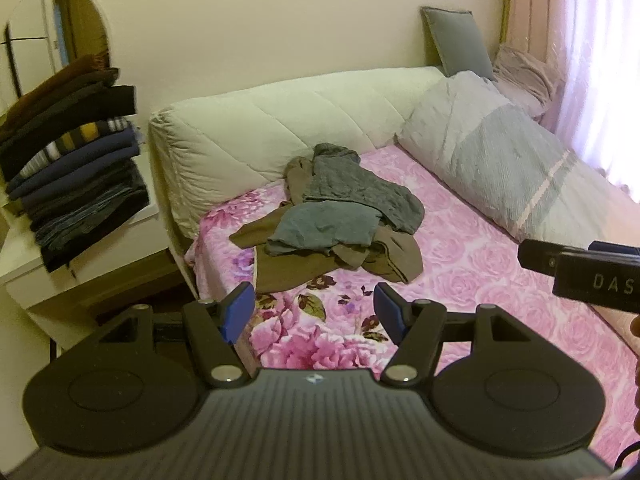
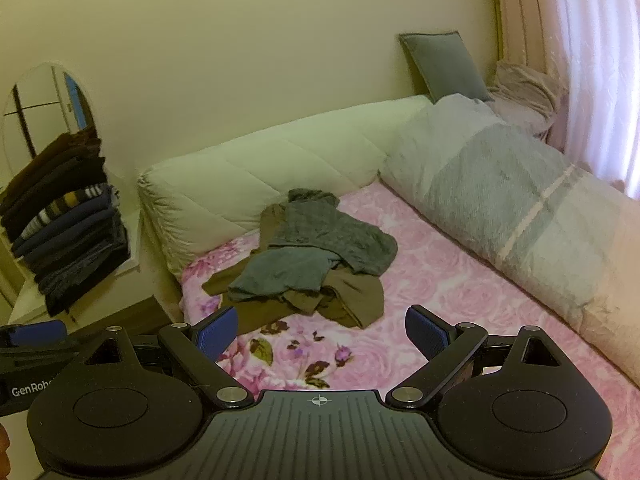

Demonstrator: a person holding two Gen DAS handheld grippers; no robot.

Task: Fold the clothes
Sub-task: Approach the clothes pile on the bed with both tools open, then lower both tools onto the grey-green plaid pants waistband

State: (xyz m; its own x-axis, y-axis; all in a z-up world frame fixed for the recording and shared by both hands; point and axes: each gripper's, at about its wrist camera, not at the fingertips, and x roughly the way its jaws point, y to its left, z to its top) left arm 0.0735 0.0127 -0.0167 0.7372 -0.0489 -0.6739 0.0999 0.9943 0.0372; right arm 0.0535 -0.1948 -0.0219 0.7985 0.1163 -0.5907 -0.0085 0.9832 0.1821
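Claws, left gripper and right gripper, gaped empty short of clothes pile; best I lifted top grey garment alone, by one edge.

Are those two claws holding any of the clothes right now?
No. The left claw and the right claw are both open and empty, short of the heap of clothes on the bed.

Soft daylight enters through the sheer curtain at the right, which glares nearly white. The rest is dim with a warm yellowish cast. Both fisheye views bend strongly, darken at the corners, and look slightly blurred throughout.
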